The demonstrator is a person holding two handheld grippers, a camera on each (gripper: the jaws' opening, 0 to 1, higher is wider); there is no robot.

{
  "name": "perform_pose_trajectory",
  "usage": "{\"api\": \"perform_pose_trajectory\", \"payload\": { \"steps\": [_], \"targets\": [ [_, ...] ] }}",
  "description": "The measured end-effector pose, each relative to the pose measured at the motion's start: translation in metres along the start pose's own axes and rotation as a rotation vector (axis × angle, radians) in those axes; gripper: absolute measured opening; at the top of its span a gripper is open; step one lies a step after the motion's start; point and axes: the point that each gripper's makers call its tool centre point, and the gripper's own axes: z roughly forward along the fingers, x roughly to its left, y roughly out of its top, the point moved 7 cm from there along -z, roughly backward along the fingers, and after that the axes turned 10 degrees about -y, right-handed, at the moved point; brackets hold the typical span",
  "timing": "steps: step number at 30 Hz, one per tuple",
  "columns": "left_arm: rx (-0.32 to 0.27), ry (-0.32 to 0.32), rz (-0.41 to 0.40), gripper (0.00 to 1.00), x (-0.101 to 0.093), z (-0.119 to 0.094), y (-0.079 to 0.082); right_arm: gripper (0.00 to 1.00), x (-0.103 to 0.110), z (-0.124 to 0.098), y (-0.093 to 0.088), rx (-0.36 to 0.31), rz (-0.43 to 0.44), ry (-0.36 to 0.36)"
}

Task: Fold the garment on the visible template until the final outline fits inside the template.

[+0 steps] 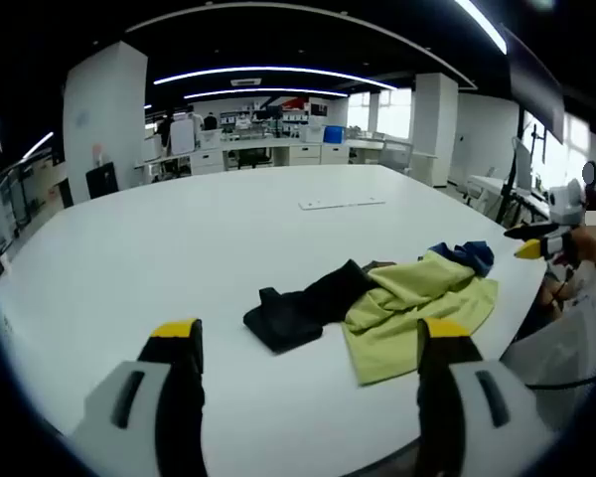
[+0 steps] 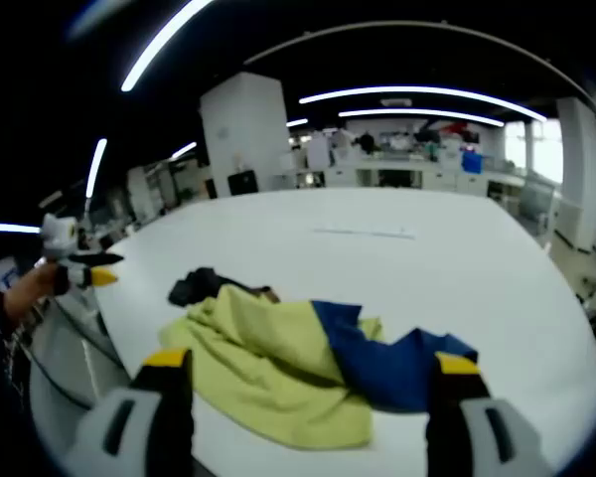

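Garments in a heap near the edge of the white table [image 1: 209, 248], not flat, not folded. From the left gripper view: black garment [image 1: 303, 306] on the left of the pile, yellow-green garment [image 1: 417, 308] overlapping its right end, blue garment [image 1: 464, 254] tucked at the far right behind the yellow-green one. All three crumpled and touching.

Left gripper [image 1: 308, 343] hangs off the table's near edge, jaws wide apart, yellow-tipped, nothing between them. Pile sits ahead of it, well apart from the jaws.

Right gripper [image 2: 313, 373] same story from the opposite side: jaws spread wide, empty, pile just ahead and partly between the jaw lines in frame. I can't tell if it touches the cloth. In the right gripper view the yellow-green piece is nearest left, blue nearest right and lying over it, black behind.

Each gripper shows in the other's view, held off the table edge: right one at the far right of the left gripper view, left one at the far left of the right gripper view, with a hand [image 2: 30, 283] on it.

Thin pale strip [image 1: 341, 203] lies flat on the table farther in, well apart from the clothes. I can't tell what it is. Template outline not discernible on the tabletop.
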Motion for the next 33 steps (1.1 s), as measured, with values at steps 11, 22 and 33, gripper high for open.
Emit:
{"api": "perform_pose_trajectory", "payload": {
  "steps": [11,22,33],
  "targets": [
    [0.001,0.004,-0.002,0.86,0.0010,-0.0003,-0.0005,0.99,0.0006,0.0012,0.0002,0.000,-0.001,0.007],
    [-0.001,0.001,-0.007,0.85,0.0013,0.0005,0.0004,0.99,0.0000,0.0033,-0.0004,0.002,0.002,0.008],
    [0.002,-0.014,0.005,0.84,-0.0004,0.0055,0.0043,0.99,0.0002,0.0068,0.0001,0.008,0.000,0.011]
  ]
}}
